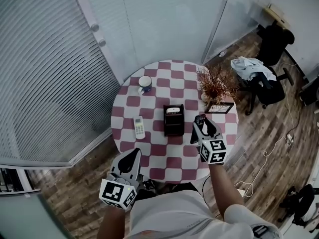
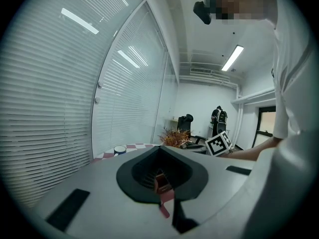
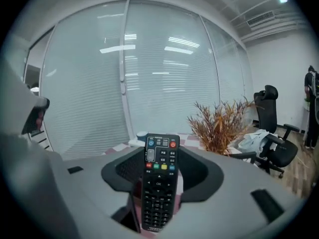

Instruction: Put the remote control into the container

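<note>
My right claw (image 1: 201,125) grasps the black remote control (image 3: 159,180) upright above the table, just beside the black container (image 1: 174,123). My left claw (image 1: 130,162) is clenched, empty. Likely hazard: the remote pivots in this low grip and snags the container's rim.

A round table (image 1: 164,158) with a red-and-white checked cloth carries a mug (image 1: 145,84) and a dried plant (image 1: 215,86), well apart. An office chair (image 1: 264,86) draped with clothing stands on wood flooring (image 1: 269,148) nearby.
</note>
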The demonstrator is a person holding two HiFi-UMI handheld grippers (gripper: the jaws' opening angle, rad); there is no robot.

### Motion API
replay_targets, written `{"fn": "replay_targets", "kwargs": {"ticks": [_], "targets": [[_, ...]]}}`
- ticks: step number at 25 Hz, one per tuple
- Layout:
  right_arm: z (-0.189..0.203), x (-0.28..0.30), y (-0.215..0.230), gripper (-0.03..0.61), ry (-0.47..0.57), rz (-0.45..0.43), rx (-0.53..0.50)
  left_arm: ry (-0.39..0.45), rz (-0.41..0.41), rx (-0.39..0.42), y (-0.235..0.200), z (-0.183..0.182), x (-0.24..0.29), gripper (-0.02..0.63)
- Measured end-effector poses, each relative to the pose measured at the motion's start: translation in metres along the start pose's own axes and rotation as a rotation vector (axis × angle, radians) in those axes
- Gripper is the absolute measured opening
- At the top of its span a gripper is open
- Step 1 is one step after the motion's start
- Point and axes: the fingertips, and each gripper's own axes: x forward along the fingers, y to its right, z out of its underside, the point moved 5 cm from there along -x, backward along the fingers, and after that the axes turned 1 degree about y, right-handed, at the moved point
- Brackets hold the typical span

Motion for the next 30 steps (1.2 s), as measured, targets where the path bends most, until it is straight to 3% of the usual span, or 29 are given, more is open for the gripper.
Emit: {"fn": "replay_targets", "kwargs": {"ticks": [5,10,17,30], "targets": [[-0.051,-0.004,-0.022,0.219,0.182,-0.069,0.053,0.005,0.0,-0.01,-0.001,0.004,-0.006,0.005],[-0.077,0.01,-0.037,0.219,0.307,-0.066,0.14,-0.003,-0.011,-0.014,-0.008,0.004,-0.015,0.005],[-0.071,0.04,-0.038,0.219,0.346,-0.009,0.254,-0.024,-0.044,-0.022,-0.029,0.008,-0.027,0.005],[-0.044,0.056,-0.035,0.219,0.375,0.095,0.241,-0.055,-0.049,-0.007,-0.053,0.013,-0.026,0.005]]}}
